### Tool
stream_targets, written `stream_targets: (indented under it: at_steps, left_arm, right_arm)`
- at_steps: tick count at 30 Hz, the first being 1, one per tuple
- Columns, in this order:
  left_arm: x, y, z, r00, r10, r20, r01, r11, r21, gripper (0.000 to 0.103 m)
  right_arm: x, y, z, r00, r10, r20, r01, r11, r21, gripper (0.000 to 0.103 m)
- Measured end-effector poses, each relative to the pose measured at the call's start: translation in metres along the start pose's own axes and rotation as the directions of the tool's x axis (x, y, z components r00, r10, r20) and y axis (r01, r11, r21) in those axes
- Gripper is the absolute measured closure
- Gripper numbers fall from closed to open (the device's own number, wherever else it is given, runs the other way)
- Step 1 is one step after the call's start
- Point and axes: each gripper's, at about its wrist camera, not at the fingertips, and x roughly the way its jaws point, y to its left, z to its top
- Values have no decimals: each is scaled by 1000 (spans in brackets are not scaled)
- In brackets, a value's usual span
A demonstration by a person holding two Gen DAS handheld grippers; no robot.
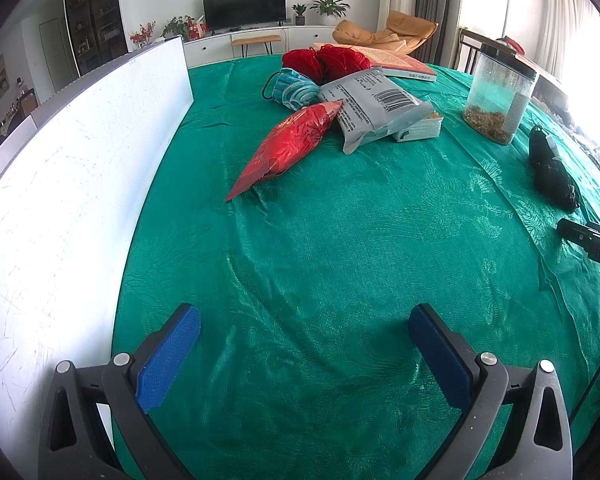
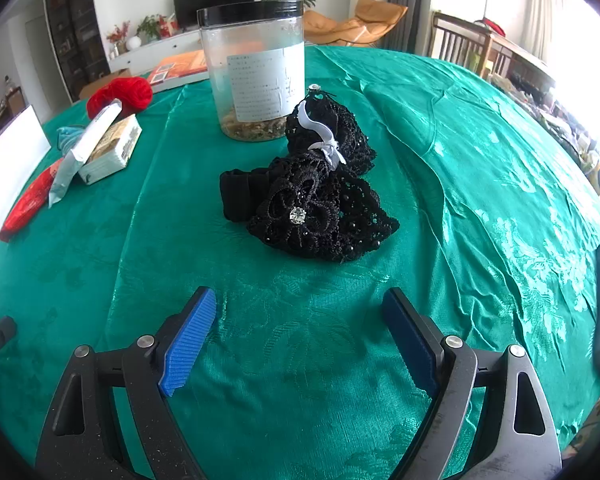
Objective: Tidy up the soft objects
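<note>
A black lace fabric bundle (image 2: 316, 204) with a rhinestone and white ribbon lies on the green tablecloth just ahead of my right gripper (image 2: 300, 332), which is open and empty. It also shows at the far right of the left wrist view (image 1: 552, 168). Red yarn balls (image 1: 324, 62) and a blue-white knitted piece (image 1: 294, 88) lie at the far middle. My left gripper (image 1: 304, 344) is open and empty over bare cloth, well short of them.
A white board (image 1: 72, 184) stands along the left. A red snack bag (image 1: 288, 144), a grey packet (image 1: 374, 108), a small box (image 2: 112, 152), a book (image 1: 396, 62) and a clear jar (image 2: 256, 68) stand on the table.
</note>
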Motion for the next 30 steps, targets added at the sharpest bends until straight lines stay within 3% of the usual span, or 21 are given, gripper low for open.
stream_targets:
  at_steps: [24, 27, 28, 30]
  left_arm:
    - [0, 0, 0, 1000, 1, 0, -1, 1000, -1, 0]
    - [1, -1, 2, 1000, 1, -31, -1, 1000, -12, 0]
    - [2, -3, 6, 998, -18, -54, 17, 1000, -15, 0]
    - [-1, -9, 19, 990, -122, -68, 119, 992, -43, 0]
  right_arm:
    - [0, 0, 0, 1000, -1, 0, 1, 1000, 2, 16]
    - [0, 0, 0, 1000, -1, 0, 1, 1000, 2, 16]
    - [0, 0, 0, 1000, -1, 0, 1, 1000, 2, 16]
    - [0, 0, 0, 1000, -1, 0, 1, 1000, 2, 16]
